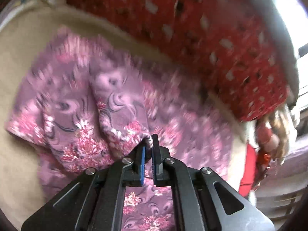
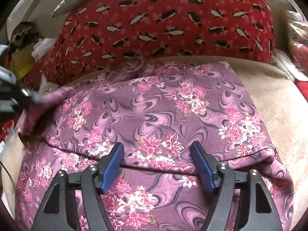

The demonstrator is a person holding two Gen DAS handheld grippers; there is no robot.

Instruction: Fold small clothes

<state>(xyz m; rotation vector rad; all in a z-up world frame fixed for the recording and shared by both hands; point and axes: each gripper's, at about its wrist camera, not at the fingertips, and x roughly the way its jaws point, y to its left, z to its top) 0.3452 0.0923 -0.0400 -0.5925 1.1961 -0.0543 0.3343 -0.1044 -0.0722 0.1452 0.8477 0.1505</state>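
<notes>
Jaws: left gripper (image 1: 149,150) clamped on floral garment (image 2: 154,115) edge, right gripper (image 2: 156,165) apart above it | one fold laid, more remaining | red cushion (image 2: 163,23) behind.

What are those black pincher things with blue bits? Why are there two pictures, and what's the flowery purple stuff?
Those are two grabbers a person holds, one in each hand. Each has a tiny camera looking along its fingers, so you get one picture per hand. The flowery purple stuff is a small garment being folded on a beige blanket. In the left-hand picture, the left gripper is pinched shut on a bit of the cloth. In the right-hand picture, the right gripper is wide open above the garment, holding nothing. Behind lies a red patterned pillow.
</notes>
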